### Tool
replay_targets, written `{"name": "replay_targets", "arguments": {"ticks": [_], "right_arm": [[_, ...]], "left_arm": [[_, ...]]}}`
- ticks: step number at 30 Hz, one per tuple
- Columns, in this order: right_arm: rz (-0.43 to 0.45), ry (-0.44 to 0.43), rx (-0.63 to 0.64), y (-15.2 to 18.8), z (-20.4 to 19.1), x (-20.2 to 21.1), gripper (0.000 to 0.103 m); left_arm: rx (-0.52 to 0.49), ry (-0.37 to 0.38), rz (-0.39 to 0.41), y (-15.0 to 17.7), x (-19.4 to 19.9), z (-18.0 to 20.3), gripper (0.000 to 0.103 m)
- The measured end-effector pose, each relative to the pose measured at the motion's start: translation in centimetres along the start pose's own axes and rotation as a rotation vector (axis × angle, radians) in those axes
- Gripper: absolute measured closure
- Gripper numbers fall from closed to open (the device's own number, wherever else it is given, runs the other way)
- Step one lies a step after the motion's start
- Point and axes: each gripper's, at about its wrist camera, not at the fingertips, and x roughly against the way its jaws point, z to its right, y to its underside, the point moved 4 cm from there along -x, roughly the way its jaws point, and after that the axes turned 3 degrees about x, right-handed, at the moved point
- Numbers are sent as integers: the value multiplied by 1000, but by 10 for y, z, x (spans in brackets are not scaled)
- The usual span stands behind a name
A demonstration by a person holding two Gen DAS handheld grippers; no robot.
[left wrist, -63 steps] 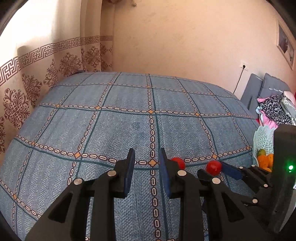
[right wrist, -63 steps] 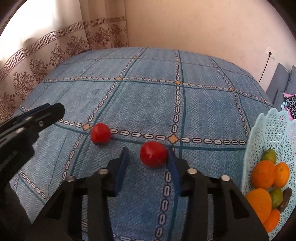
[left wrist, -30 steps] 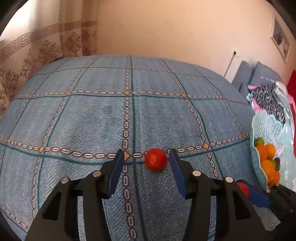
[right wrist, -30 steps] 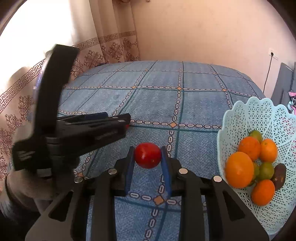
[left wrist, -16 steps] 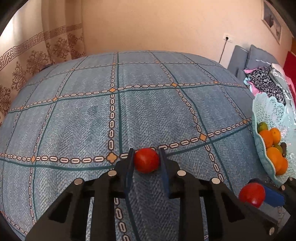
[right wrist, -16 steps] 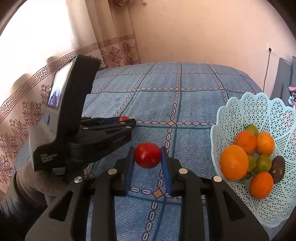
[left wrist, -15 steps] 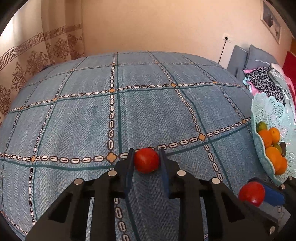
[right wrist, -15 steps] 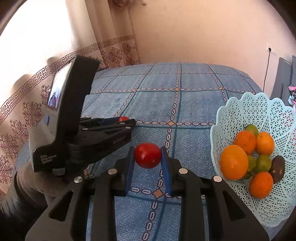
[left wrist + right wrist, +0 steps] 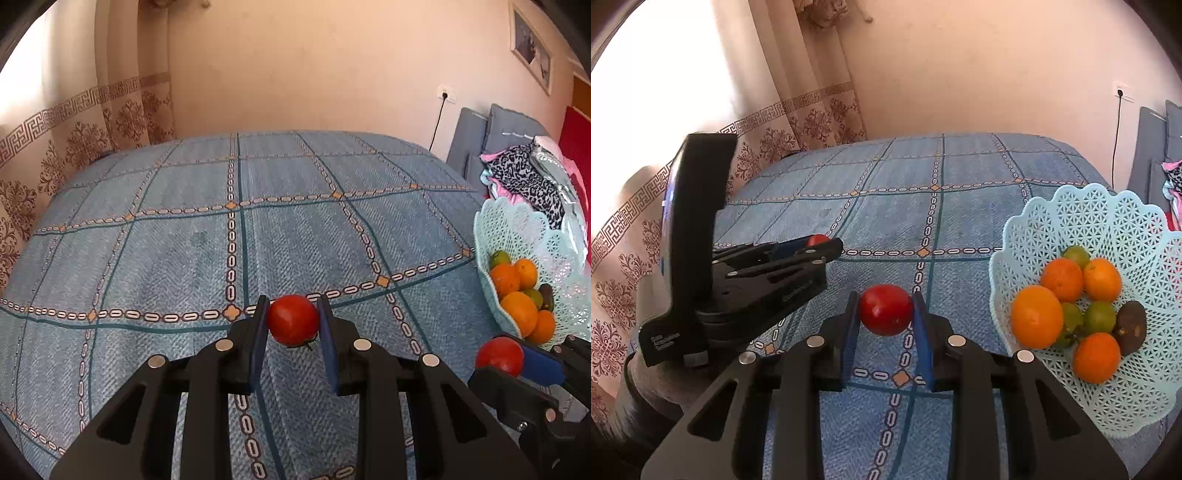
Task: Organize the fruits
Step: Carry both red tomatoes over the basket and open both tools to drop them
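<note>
Blue quilted bedspread (image 9: pixel 184 258) with a grid of chain-patterned bands covers a bed that fills both views, set against a plain peach wall and a cream curtain (image 9: pixel 798 122) with a brown key-pattern border.

Left tongs (image 9: pixel 291 332) are closed on a round red tomato (image 9: pixel 293 325), its sides pressed between the two blue pads, its dark calyx pointing down; the fruit hangs clear above the bedspread. Right tongs (image 9: pixel 886 317) are likewise clamped on a second round red tomato (image 9: pixel 886 309), gripped between their blue pads above the bed.

Only the right wrist view shows the pale turquoise lattice plastic basket (image 9: pixel 1108 221) nearly whole, sitting on the bed just to the right of the right tongs, with oranges (image 9: pixel 1036 316), small green citrus (image 9: pixel 1100 316) and one dark brown fruit (image 9: pixel 1131 325) piled inside. From the left wrist view the same basket (image 9: pixel 517 229) is seen edge-on at the far right, well apart from the left tongs' tomato. That view alone shows the heap of leopard-print and pink clothes (image 9: pixel 532 181) and grey cushions (image 9: pixel 480 144) behind the basket, and a framed picture (image 9: pixel 532 48) on the wall.

Each camera catches the other tool: the left wrist view has the right tongs' tomato (image 9: pixel 499 355) at lower right, near the basket; the right wrist view has the left tongs (image 9: pixel 820 243) at the left, red fruit barely peeking out at their tip.
</note>
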Motion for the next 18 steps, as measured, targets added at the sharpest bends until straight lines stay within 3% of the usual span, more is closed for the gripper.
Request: {"name": "replay_targets", "arguments": {"ticks": [18], "right_arm": [[71, 46, -38, 3, 25, 45, 74]], "left_arm": [[-10, 22, 44, 2, 33, 19, 77]]}}
